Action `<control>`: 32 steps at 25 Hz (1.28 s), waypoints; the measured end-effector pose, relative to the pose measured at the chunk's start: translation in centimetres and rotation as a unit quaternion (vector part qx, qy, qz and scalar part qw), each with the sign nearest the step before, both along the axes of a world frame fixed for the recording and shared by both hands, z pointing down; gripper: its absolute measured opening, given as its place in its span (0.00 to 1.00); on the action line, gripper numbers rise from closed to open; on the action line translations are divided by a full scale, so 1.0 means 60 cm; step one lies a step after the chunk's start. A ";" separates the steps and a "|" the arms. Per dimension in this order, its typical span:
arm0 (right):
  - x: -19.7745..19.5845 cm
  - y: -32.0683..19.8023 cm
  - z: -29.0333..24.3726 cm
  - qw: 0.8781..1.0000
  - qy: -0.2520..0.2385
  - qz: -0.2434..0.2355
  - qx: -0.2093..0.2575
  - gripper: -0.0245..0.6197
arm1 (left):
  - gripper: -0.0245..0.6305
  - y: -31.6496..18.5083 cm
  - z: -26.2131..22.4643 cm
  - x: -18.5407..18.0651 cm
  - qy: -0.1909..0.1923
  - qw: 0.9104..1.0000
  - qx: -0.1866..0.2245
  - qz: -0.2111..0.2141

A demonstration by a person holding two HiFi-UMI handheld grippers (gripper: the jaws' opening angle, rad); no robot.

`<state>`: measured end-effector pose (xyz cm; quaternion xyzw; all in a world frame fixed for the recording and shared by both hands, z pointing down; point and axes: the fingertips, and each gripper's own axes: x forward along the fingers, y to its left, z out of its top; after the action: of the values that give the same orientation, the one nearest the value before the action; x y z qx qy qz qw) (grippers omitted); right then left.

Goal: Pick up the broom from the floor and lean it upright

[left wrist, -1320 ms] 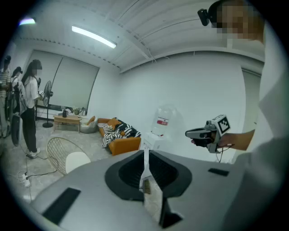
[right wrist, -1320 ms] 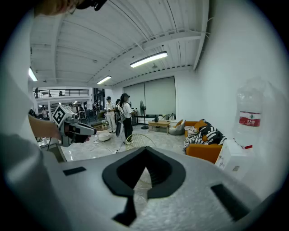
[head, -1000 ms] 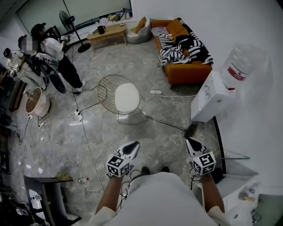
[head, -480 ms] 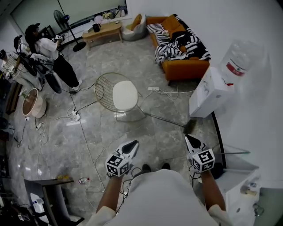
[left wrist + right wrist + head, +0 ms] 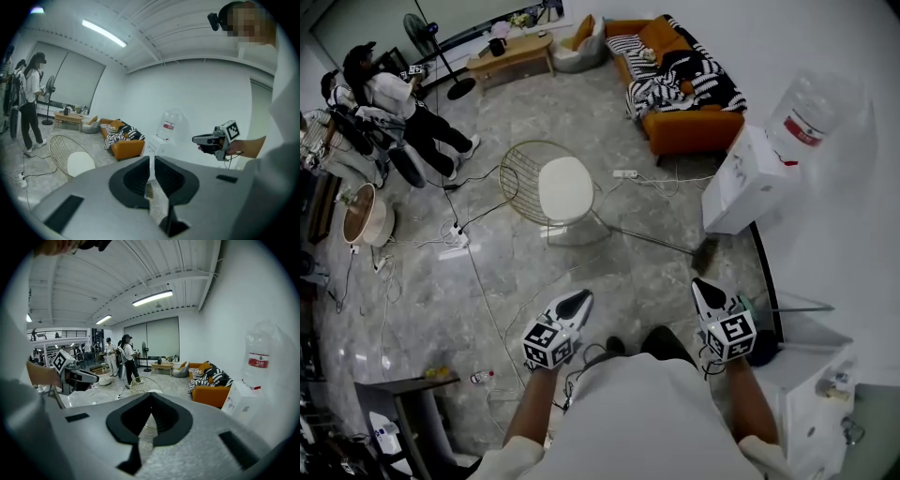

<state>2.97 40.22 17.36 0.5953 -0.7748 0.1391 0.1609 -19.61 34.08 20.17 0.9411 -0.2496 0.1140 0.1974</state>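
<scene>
There is open floor [image 5: 581,103] in front of the person, but thin wires lie across it. The broom [image 5: 652,239] lies flat on the floor, in front of both grippers and apart from them. Its dark head is near the bottom of the white water box [image 5: 741,183], close to the wall on the right. Its stick points toward the wire chair [image 5: 565,187].

The floor is grey, shiny stone with cloudy marks. The broom stick is thin and straight. The chair is made of thin wire loops with a round white seat. The sofa [image 5: 694,141] is orange with a striped blanket.

The left gripper [image 5: 579,299] has its two fingers pressed together with nothing between them. The right gripper [image 5: 701,287] is the same, closed tight and holding nothing.

The end of the stick is hard to make out by the chair legs. The person's body hides the floor right under them
</scene>
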 end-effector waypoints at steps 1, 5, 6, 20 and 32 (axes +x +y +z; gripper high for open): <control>-0.003 0.000 0.004 1.000 0.000 0.000 -0.003 0.04 | 0.09 -0.001 0.003 -0.004 -0.001 1.000 -0.002 -0.001; 0.000 -0.009 0.021 1.000 -0.004 -0.003 -0.012 0.04 | 0.09 -0.006 0.018 -0.005 -0.006 1.000 -0.010 -0.006; 0.003 -0.015 0.025 1.000 -0.006 -0.005 -0.014 0.04 | 0.09 -0.008 0.022 -0.002 -0.008 1.000 -0.013 -0.007; 0.120 -0.199 0.058 0.998 -0.028 -0.046 -0.024 0.04 | 0.09 -0.142 0.033 0.117 -0.012 0.999 -0.029 -0.043; 0.241 -0.325 0.093 0.994 -0.050 -0.086 -0.037 0.04 | 0.09 -0.241 0.034 0.245 -0.006 0.997 -0.037 -0.073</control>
<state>17.41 20.73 22.96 0.5124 -0.8246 0.1826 0.1553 -4.90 19.61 22.20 0.9117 -0.3146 0.1139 0.2384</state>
